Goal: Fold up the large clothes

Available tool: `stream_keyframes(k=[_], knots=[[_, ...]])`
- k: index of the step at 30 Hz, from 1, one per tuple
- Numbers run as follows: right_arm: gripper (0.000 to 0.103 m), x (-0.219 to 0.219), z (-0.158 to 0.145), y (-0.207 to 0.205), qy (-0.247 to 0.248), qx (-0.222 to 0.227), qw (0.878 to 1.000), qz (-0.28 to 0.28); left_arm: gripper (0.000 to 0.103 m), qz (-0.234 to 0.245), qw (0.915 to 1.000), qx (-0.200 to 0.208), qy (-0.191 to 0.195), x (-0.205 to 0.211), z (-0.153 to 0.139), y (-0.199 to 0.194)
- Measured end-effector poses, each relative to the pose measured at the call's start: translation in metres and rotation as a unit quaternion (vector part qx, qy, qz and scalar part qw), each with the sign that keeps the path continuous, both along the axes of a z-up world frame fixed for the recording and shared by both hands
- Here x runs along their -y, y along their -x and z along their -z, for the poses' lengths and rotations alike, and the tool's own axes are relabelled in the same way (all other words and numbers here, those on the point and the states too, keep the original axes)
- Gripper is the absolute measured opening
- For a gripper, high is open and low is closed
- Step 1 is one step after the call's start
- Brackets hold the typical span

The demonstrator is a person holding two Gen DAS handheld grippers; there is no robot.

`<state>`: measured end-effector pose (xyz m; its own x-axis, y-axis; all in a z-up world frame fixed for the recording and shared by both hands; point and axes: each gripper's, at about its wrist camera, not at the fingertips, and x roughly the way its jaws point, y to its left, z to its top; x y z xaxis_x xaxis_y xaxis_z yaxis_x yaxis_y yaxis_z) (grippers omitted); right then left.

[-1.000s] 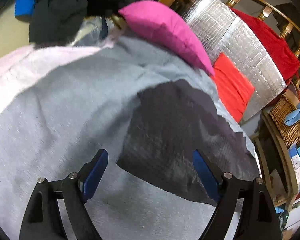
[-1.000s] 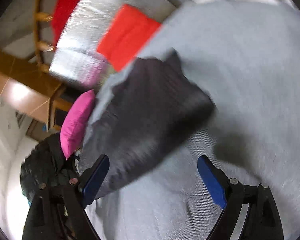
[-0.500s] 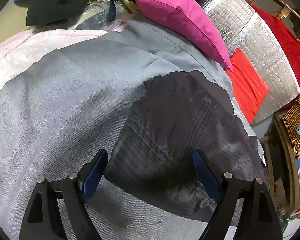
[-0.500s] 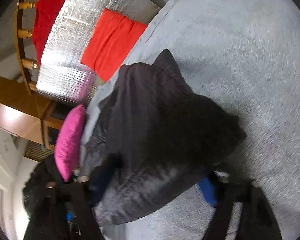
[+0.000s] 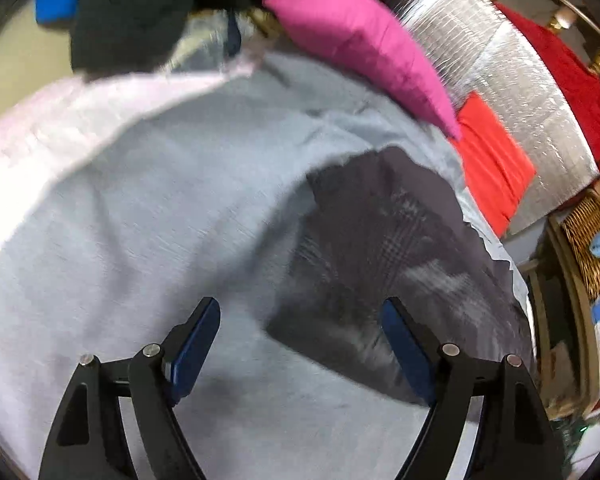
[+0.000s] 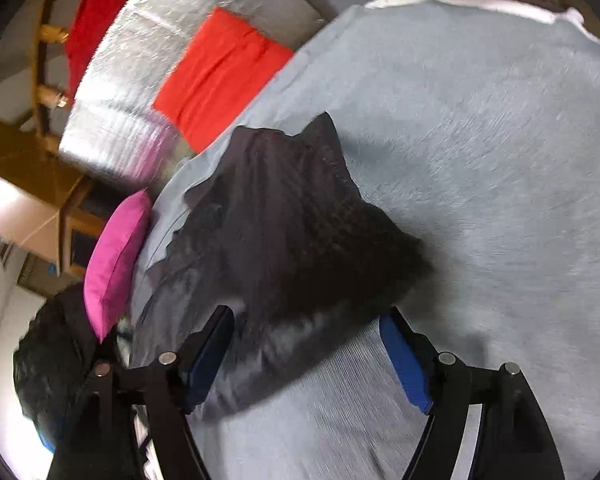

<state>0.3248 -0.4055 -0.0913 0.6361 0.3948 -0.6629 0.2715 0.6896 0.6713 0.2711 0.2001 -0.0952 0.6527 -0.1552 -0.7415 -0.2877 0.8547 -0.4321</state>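
my right gripper (image 6: 306,344) is opening its jaws with nothing pinched, just over the near edge of the dark garment (image 6: 284,232), my left gripper (image 5: 300,340) is closing a little yet holds nothing, and the garment lies on the grey blanket (image 5: 140,220) near the pink pillow (image 5: 364,44).

dark garment (image 5: 396,248) folded flat, near grey surface's (image 5: 140,220) edge

A: The dark grey folded garment (image 5: 400,248) smears along its near edge in the left wrist view; where it ends is unclear

B: Same from the right wrist: its near right corner (image 6: 384,280) blurs into shadow. The black heap of clothing (image 6: 56,356) far left runs off the edge
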Motion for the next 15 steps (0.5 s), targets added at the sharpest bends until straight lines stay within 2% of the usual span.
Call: stream_keyframes(k=[2,3,7,8,10,12,14,15], knots=[[0.078,0.01,-0.014,0.015,0.021,0.009,0.999,-0.026,0.083,-0.004,0.9995,0.011,-0.03,-0.011,-0.01,0.006],[0.078,0.015,-0.024,0.022,0.051,0.015,0.998,-0.035,0.083,-0.004,0.9989,0.016,-0.044,-0.016,-0.015,0.006],[0.078,0.026,-0.061,0.016,0.118,0.048,0.99,-0.064,0.083,0.038,0.9946,0.026,-0.093,-0.019,-0.041,-0.031],[0.078,0.024,-0.074,0.004,0.149,0.06,0.984,-0.078,0.083,0.055,0.9927,0.03,-0.103,-0.014,-0.046,-0.044],[0.078,0.013,-0.091,-0.031,0.192,0.076,0.971,-0.123,0.083,0.119,0.9847,0.021,-0.125,0.007,-0.052,-0.086],[0.078,0.0,-0.096,-0.073,0.217,0.07,0.959,-0.17,0.083,0.17,0.9746,-0.002,-0.145,0.026,-0.052,-0.127],[0.078,-0.008,-0.095,-0.114,0.251,0.06,0.948,-0.187,0.083,0.188,0.9702,-0.026,-0.151,0.037,-0.049,-0.159],[0.078,-0.008,-0.092,-0.122,0.255,0.055,0.947,-0.189,0.083,0.199,0.9682,-0.034,-0.148,0.045,-0.046,-0.179]])
